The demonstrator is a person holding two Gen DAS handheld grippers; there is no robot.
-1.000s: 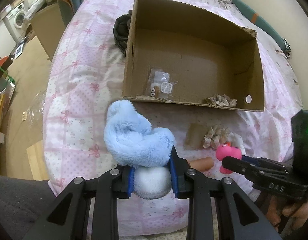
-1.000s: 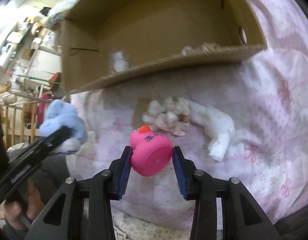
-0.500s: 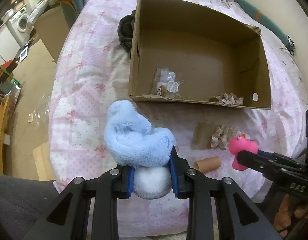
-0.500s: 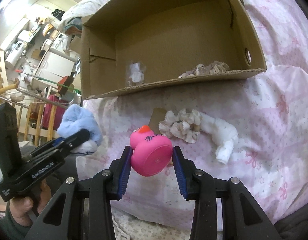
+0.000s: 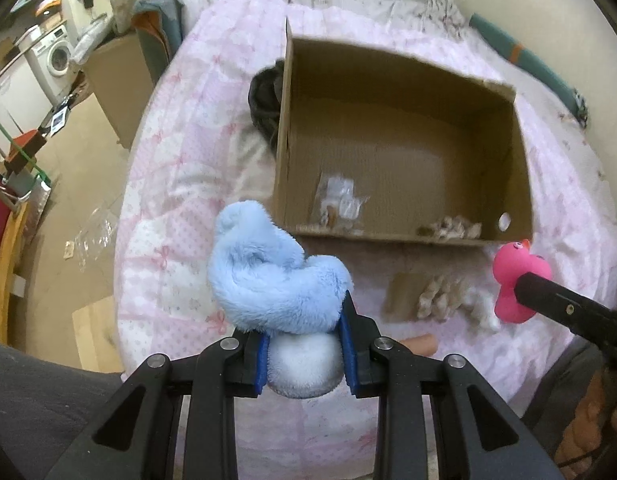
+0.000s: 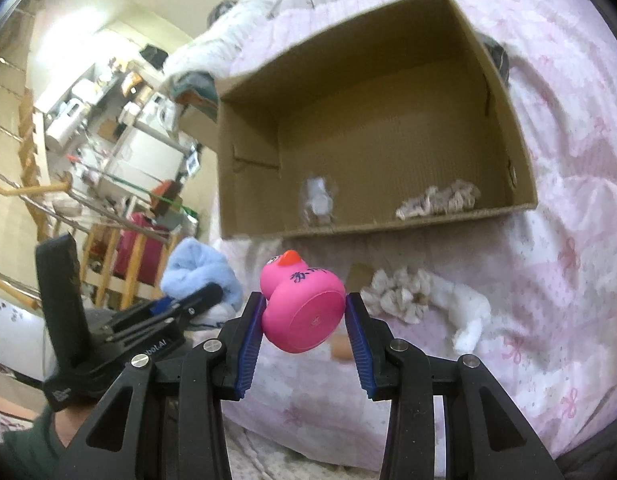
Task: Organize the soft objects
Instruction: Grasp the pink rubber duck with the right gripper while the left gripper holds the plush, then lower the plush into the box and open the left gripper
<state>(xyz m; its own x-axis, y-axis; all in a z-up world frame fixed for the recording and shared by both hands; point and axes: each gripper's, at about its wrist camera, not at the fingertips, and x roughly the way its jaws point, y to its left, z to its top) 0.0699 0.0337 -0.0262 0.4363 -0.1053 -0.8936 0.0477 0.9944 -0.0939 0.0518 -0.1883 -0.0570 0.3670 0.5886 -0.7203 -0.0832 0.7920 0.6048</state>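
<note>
My left gripper (image 5: 304,340) is shut on a fluffy light-blue plush toy (image 5: 272,280), held above the bed in front of the open cardboard box (image 5: 404,240). My right gripper (image 6: 304,320) is shut on a pink rubber duck (image 6: 300,308), also held in the air before the box (image 6: 252,176). In the left wrist view the duck (image 5: 512,280) shows at the right. In the right wrist view the plush (image 6: 200,276) and the left gripper (image 6: 180,308) show at the left. A beige scrunchie (image 6: 440,200) and a small plastic bag (image 6: 318,200) lie inside the box.
On the pink bedspread (image 5: 180,184) before the box lie another beige scrunchie (image 6: 396,292), a white soft toy (image 6: 464,312), a cardboard piece (image 5: 400,296) and a small tube (image 5: 420,344). A dark object (image 5: 264,100) lies behind the box's left wall. The floor and furniture are to the left.
Both grippers have risen and drawn back from the bed with their toys still held. The box now shows more from above and farther off.
</note>
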